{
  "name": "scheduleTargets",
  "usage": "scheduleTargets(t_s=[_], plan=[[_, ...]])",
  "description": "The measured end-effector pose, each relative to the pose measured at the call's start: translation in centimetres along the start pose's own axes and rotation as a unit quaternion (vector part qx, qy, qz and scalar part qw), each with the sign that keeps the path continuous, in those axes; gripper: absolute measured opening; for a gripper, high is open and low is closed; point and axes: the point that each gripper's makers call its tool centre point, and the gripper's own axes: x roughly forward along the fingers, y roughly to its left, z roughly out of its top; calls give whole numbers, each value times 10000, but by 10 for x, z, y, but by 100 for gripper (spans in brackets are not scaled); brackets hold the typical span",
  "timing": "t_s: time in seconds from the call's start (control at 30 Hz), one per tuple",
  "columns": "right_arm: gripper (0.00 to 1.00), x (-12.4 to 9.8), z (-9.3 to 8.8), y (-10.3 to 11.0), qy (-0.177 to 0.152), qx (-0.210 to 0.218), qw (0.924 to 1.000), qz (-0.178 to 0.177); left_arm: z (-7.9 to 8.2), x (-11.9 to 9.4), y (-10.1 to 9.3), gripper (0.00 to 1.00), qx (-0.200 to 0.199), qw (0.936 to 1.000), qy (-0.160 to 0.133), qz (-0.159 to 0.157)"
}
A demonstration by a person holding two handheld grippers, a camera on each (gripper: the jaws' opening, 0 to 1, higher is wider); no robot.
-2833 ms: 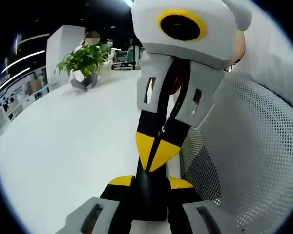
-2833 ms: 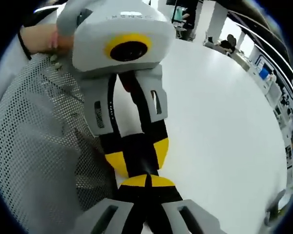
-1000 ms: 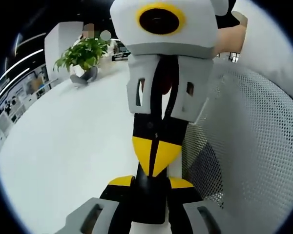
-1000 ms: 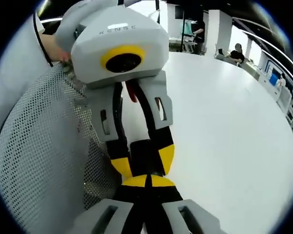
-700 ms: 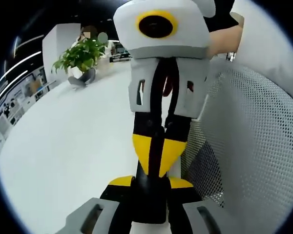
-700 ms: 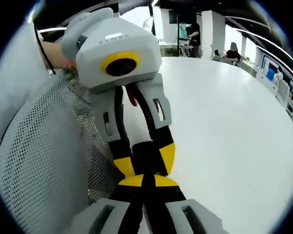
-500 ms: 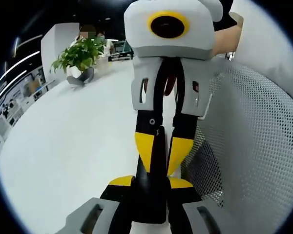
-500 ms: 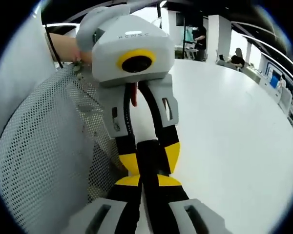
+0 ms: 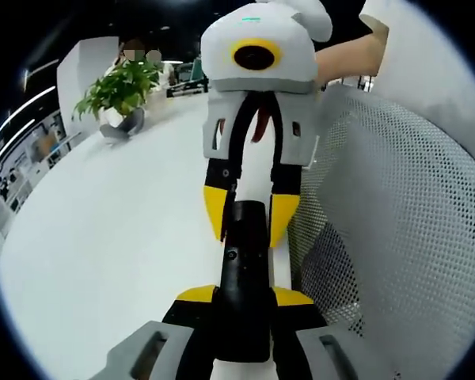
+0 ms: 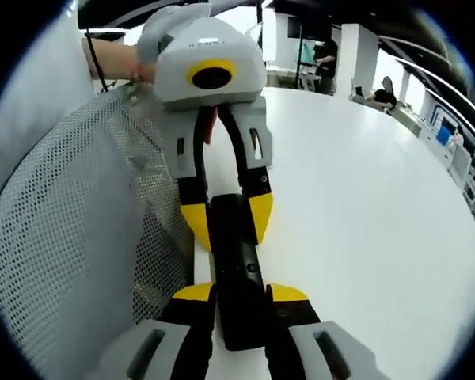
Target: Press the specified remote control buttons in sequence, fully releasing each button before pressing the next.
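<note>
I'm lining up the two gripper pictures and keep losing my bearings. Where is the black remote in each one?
Left gripper view: the remote stands lengthwise at bottom centre, running up to mid-picture between yellow-tipped jaws.
Right gripper view: the remote is again at bottom centre, running up to mid-picture between yellow-tipped jaws.
Shared landmark: the white mesh panel, right of the remote in the left gripper view and left of it in the right gripper view.

Two gripper-mounted fisheye cameras face each other at close range along a black remote control (image 9: 242,269), just above a white table (image 9: 103,237). The left gripper view looks toward a potted plant (image 9: 117,89). Both views share the remote, table and mesh garment (image 10: 71,237).
</note>
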Motion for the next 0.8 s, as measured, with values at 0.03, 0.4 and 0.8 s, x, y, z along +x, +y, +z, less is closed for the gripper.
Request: scheduleTargets(t_s=[0.03,0.4,0.8], plan=[[23,-1,-1,1,-6,-46,10000,50,0,0,-1,24,42,10000,0,-40],[23,1,1,2,-61,-196,9997,122,-7,-3,0,24,376,9985,165,-354],[20,4,3,-1,-78,-110,9997,-223,-19,-18,13,33,-689,9956,305,552]])
